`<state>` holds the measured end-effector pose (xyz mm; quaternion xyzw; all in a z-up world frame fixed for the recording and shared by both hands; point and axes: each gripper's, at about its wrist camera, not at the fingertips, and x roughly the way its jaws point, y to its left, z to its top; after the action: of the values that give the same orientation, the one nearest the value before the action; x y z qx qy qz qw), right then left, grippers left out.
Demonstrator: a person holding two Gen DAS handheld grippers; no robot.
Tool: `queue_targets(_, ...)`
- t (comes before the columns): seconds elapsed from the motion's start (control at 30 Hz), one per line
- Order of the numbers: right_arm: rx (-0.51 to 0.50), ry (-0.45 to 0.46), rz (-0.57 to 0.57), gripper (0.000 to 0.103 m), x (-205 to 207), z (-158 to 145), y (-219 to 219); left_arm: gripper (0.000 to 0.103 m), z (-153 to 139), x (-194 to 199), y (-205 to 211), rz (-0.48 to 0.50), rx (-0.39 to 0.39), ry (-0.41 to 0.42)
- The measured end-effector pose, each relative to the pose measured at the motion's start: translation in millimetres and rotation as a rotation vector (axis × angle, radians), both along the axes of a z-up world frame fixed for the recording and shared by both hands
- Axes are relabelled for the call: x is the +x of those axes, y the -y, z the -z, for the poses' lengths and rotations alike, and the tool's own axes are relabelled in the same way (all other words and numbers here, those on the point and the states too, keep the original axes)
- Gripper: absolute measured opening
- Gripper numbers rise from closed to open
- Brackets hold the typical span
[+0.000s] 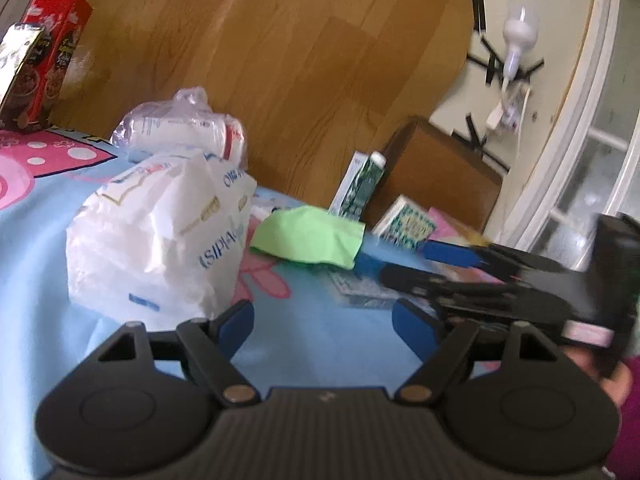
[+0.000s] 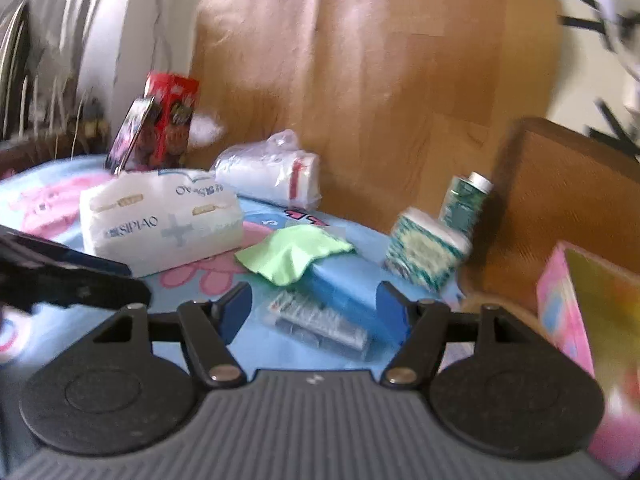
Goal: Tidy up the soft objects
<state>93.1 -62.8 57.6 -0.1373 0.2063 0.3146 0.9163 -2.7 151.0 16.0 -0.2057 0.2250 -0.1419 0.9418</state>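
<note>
Both the left gripper (image 1: 323, 322) and right gripper (image 2: 314, 306) hover with jaws apart, empty, above the blue cartoon-print cloth (image 1: 40, 248), near a white plastic-wrapped tissue pack (image 1: 160, 236) and crumpled green cloth (image 2: 292, 254).

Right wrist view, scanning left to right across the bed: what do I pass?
Red snack box → white SIPIAO tissue pack → clear-wrapped white bundle → green cloth → green-patterned tissue pack → pink box.

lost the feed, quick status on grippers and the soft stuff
Left gripper open, empty. Right gripper open, empty. Green cloth untouched, draped on blue pack. Nothing blocking.
</note>
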Motion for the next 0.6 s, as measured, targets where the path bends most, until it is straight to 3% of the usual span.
queue_targets(0.1, -0.076, -0.002, -0.058, 0.072, 22, 0, -22, 0.079, 0, -1, -7, -0.015, -0.041, 0.021)
queue_targets(0.23, -0.164, -0.025, -0.075, 0.072, 50, 9, -57, 0.079, 0, -3, -7, -0.016, -0.041, 0.039)
queue_targets(0.3, -0.194, -0.033, -0.086, 0.06, 58, 14, -67, 0.079, 0, -4, -6, -0.014, -0.037, 0.049)
queue_targets(0.33, -0.214, -0.004, -0.085, 0.039, 57, 16, -71, 0.079, 0, -3, -7, -0.014, -0.04, 0.052)
queue_targets(0.43, -0.234, 0.034, -0.11, 0.007, 48, 15, -77, 0.079, 1, -3, -12, -0.02, -0.068, 0.053)
queue_targets(0.6, -0.195, 0.046, -0.149, 0.005, 16, 8, -62, 0.079, 3, -2, -19, -0.033, -0.107, 0.044)
